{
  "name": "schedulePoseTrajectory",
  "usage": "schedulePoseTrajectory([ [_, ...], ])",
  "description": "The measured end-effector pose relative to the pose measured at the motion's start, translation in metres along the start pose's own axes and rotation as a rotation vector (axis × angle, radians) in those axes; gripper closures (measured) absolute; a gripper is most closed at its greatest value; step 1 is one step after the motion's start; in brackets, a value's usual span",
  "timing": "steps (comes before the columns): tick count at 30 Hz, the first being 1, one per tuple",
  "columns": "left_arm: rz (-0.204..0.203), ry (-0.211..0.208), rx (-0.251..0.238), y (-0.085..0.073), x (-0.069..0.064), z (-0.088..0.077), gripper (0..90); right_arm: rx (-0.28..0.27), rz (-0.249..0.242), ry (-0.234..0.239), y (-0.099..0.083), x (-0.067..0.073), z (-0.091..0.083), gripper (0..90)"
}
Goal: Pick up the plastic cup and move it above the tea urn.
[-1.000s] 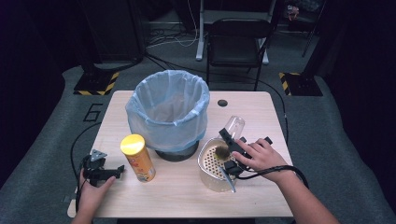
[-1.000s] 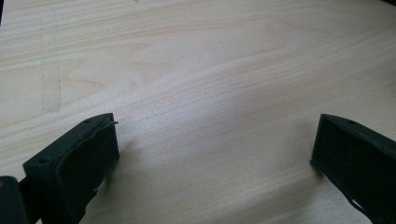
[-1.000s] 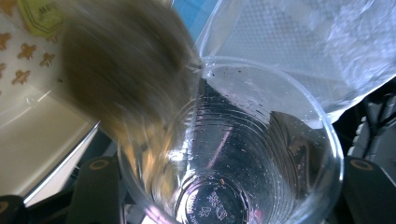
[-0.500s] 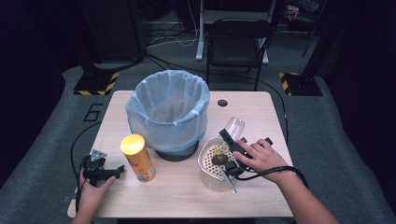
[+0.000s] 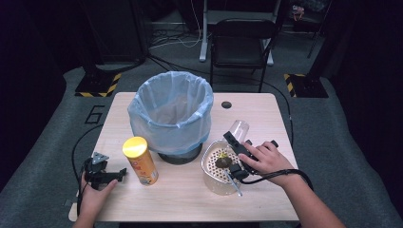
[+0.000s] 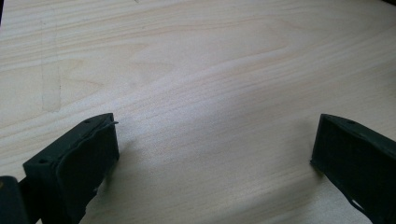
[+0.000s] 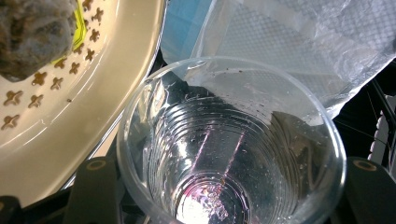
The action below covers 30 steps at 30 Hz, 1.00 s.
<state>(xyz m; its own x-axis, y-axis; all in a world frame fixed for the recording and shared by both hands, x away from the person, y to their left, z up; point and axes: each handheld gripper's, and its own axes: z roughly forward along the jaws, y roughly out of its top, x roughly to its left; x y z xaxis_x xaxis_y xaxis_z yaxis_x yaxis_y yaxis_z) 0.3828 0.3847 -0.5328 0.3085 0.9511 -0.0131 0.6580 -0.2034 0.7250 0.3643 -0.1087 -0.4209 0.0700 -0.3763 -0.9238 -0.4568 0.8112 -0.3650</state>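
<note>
My right gripper (image 5: pixel 234 138) is shut on a clear plastic cup (image 5: pixel 239 128), which lies tilted over the far rim of a white perforated strainer bowl (image 5: pixel 209 175). A brown lump (image 5: pixel 223 162) sits inside the bowl. In the right gripper view the cup (image 7: pixel 224 154) is wedged between both jaws of that gripper (image 7: pixel 229 189), its wet inside holding nothing, with the strainer (image 7: pixel 56 126) and the lump (image 7: pixel 32 32) at upper left. My left gripper (image 5: pixel 117 174) rests on the wooden table (image 5: pixel 180 199) at front left. Its jaws stand wide open (image 6: pixel 215 163) over bare wood.
A bin lined with a pale blue bag (image 5: pixel 171 111) stands mid-table, close beside the strainer. A tall can with a yellow lid (image 5: pixel 140 161) is upright between the bin and my left gripper. A black chair (image 5: pixel 242 42) stands beyond the table's far edge.
The brown lump has dropped from just below the cup's mouth down into the strainer bowl. Both hands have stayed in place.
</note>
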Motion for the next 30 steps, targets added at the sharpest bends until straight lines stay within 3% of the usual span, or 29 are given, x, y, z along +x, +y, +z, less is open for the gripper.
schedulePoseTrajectory([
  [3,0.000,0.002,0.000,0.000,0.000,0.000,0.4,-0.018,0.032,0.017,0.000,-0.002,0.000,34.8],
  [5,0.005,0.003,0.001,0.000,0.000,0.000,0.4,-0.028,0.027,0.029,-0.001,-0.003,0.001,34.7],
  [6,0.004,0.003,0.001,0.000,0.000,0.000,0.4,-0.040,0.063,0.043,-0.002,-0.005,0.001,34.6],
  [12,-0.003,-0.001,-0.001,0.000,0.000,0.000,0.3,-0.048,0.107,0.061,-0.004,-0.009,0.000,34.6],
  [17,0.001,0.002,0.000,0.000,0.000,0.000,0.4,-0.079,0.239,0.114,-0.009,-0.018,0.001,34.5],
  [22,-0.002,0.000,-0.001,0.000,0.000,0.000,0.3,-0.106,0.314,0.137,-0.016,-0.025,0.002,34.5],
  [26,0.000,0.000,0.000,0.000,0.000,0.000,0.3,-0.126,0.430,0.146,-0.022,-0.027,0.003,34.5],
  [30,0.001,0.000,0.000,0.000,0.000,0.000,0.4,-0.147,0.577,0.153,-0.029,-0.026,0.005,34.3],
])
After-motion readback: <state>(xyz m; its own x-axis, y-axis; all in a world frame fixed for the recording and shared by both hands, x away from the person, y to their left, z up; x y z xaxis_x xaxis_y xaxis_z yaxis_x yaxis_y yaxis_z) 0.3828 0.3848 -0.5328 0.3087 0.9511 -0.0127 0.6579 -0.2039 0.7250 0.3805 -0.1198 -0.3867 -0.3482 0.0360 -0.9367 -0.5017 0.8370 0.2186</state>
